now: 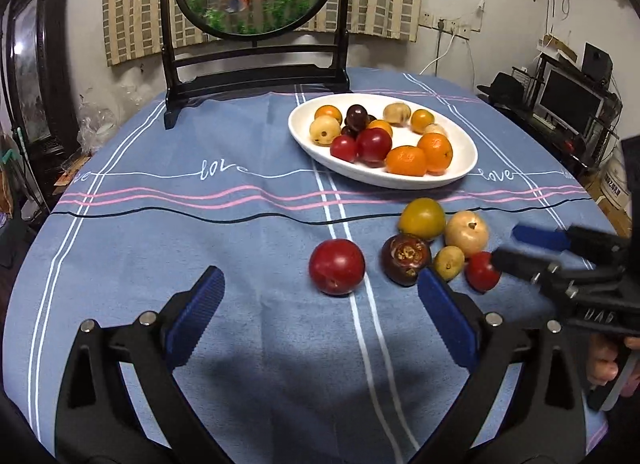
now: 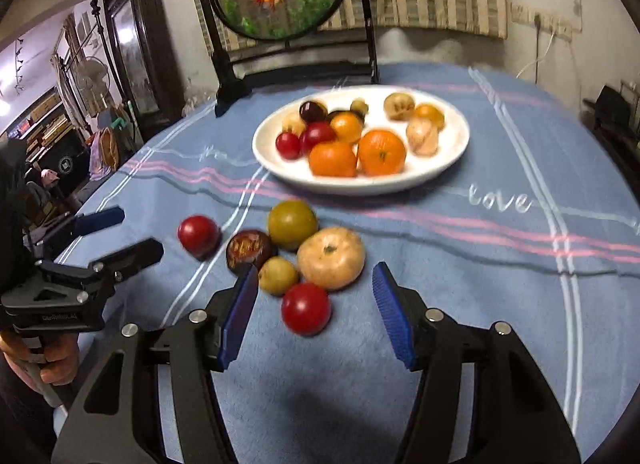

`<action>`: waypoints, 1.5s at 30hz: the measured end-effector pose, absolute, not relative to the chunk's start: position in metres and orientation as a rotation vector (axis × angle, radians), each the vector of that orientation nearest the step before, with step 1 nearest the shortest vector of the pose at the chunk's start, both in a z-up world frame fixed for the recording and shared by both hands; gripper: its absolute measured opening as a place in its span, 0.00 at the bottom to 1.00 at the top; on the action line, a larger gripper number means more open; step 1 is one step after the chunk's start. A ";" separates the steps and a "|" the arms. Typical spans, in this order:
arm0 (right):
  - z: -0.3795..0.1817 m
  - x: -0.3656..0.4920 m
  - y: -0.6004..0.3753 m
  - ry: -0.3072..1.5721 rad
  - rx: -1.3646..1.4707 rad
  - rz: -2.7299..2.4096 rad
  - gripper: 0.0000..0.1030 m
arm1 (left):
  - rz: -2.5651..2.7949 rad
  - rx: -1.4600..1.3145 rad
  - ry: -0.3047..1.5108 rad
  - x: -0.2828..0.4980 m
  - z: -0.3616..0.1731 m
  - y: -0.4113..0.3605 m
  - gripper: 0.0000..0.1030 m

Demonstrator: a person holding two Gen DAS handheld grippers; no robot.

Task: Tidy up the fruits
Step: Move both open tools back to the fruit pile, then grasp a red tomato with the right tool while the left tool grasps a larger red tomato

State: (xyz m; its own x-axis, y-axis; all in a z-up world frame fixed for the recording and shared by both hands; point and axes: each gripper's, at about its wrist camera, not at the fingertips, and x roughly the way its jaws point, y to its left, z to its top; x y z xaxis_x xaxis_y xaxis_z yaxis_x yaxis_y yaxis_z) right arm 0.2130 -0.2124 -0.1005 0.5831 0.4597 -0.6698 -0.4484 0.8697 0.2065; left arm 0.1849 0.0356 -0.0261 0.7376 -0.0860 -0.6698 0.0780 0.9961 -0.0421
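on the bench (image 1: 200, 344) with the blue cloth, we have a white plate (image 1: 460, 168) that already holds many fruits, about a dozen: oranges, red ones, dark ones and pale ones. so a big part of our job looks done.

six fruits are not on the plate yet. they sit on the cloth just beside it, at about 6 o'clock from the plate. five huddle close together, and a big red fruit (image 1: 337, 266) sits alone at 9 o'clock from them.

our left hand-held gripper (image 1: 320, 312) is spread wide and holds nothing, with the big red fruit just ahead of it. our right hand-held gripper (image 2: 316, 316) is partly spread, with a small red fruit (image 2: 306, 308) between its tips, not pinched yet.

we think these six still need to go in.
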 end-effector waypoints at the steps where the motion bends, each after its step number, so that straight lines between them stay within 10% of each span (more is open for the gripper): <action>1: -0.103 0.214 -0.211 0.803 0.018 0.539 0.58 | -0.085 -0.008 0.736 0.185 -0.027 0.035 0.96; 30: -0.117 0.213 -0.203 0.852 -0.045 0.513 0.29 | -0.037 -0.080 0.753 0.195 -0.031 0.056 0.95; 38: -0.095 0.205 -0.231 0.778 0.077 0.506 0.29 | -0.164 0.057 0.770 0.203 -0.038 0.029 0.58; 45: -0.092 0.204 -0.232 0.776 0.103 0.525 0.29 | -0.205 0.042 0.829 0.220 -0.050 0.030 0.56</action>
